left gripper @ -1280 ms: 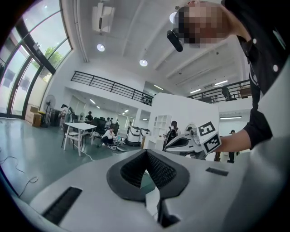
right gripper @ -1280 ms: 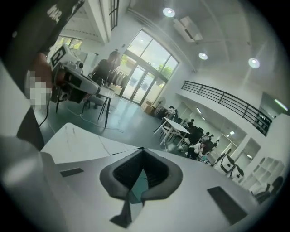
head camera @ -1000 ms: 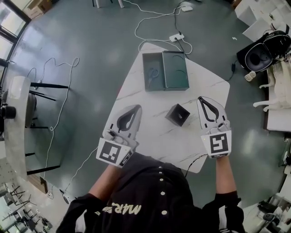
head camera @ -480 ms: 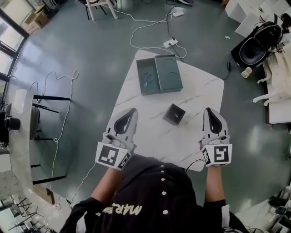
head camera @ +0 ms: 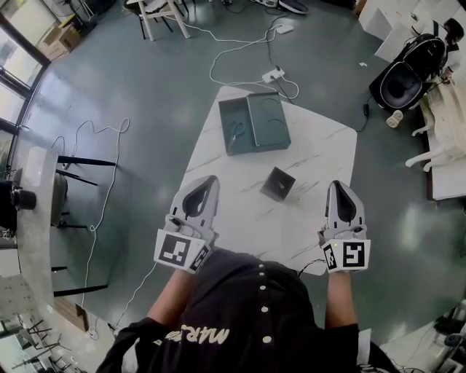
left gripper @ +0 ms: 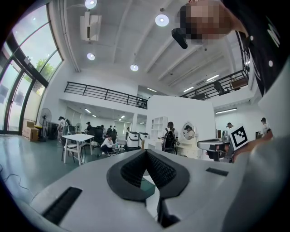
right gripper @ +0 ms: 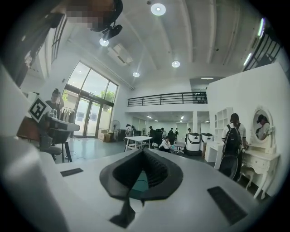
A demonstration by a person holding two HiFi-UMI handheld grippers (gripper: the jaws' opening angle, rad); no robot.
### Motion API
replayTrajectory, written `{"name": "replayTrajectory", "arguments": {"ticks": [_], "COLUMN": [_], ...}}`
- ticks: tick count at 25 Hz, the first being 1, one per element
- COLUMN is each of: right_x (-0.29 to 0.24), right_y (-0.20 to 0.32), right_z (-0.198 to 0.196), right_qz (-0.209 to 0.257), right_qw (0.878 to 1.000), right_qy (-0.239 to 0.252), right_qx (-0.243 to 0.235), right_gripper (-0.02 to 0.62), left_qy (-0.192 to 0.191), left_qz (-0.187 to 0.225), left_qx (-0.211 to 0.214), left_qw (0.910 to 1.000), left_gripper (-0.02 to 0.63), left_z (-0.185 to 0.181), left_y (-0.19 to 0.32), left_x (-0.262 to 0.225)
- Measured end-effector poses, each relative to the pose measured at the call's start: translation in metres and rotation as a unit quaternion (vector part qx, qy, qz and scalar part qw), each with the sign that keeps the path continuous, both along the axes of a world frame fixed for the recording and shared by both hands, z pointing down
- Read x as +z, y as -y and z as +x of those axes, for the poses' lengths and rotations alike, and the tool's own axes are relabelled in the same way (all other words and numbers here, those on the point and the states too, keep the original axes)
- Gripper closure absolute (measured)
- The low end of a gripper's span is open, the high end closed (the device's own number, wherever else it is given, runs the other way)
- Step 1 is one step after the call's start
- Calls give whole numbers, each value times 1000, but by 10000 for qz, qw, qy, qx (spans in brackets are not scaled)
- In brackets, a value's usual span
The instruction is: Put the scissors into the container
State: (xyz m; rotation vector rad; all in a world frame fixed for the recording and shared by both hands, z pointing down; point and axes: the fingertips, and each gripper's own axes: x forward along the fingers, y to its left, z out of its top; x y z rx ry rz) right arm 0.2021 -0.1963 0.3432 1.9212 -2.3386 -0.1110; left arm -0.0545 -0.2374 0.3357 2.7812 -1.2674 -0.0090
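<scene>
On the white marble table (head camera: 320, 156), at its far end, an open dark green container (head camera: 266, 120) lies with its two halves side by side. The scissors (head camera: 236, 132) rest in the left half. My left gripper (head camera: 208, 181) hovers over the table's near left edge, its jaws together and nothing in them. My right gripper (head camera: 341, 186) is at the near right, also shut and empty. In the left gripper view the left gripper (left gripper: 146, 152) has its tips meeting, as does the right gripper (right gripper: 142, 151) in the right gripper view, and both point level towards the container.
A small black open box (head camera: 279, 183) stands mid-table between the grippers and the container. On the floor beyond the table lie white cables and a power strip (head camera: 273, 73). A round black device (head camera: 403, 85) sits at the right, a chair (head camera: 156, 10) far back, and a pale curved counter (head camera: 33, 218) at the left.
My right gripper has drawn back towards me and straightened from a tilted pose. The left gripper has barely shifted. Both stay shut and empty.
</scene>
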Motion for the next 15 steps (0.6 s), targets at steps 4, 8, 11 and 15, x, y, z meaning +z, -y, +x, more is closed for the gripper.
{"name": "replayTrajectory", "arguments": {"ticks": [4, 8, 11, 15], "right_x": [-8, -8, -10, -14], "right_y": [-2, -2, -1, 0], "right_z": [-7, -17, -25, -27], "right_qz": [69, 36, 69, 113], "right_qw": [9999, 9998, 9993, 9993], "right_qy": [74, 3, -163, -91], "right_qx": [-55, -204, -324, -335], "right_gripper": [582, 582, 583, 583], "left_qy": [35, 57, 66, 57], "left_qz": [33, 40, 41, 53], "left_qx": [5, -28, -31, -21], "left_qw": [10000, 10000, 10000, 10000], "left_gripper": [580, 580, 580, 580], "left_z": [2, 1, 1, 1], "left_y": [-2, -4, -6, -7], "left_x": [-2, -1, -1, -2]}}
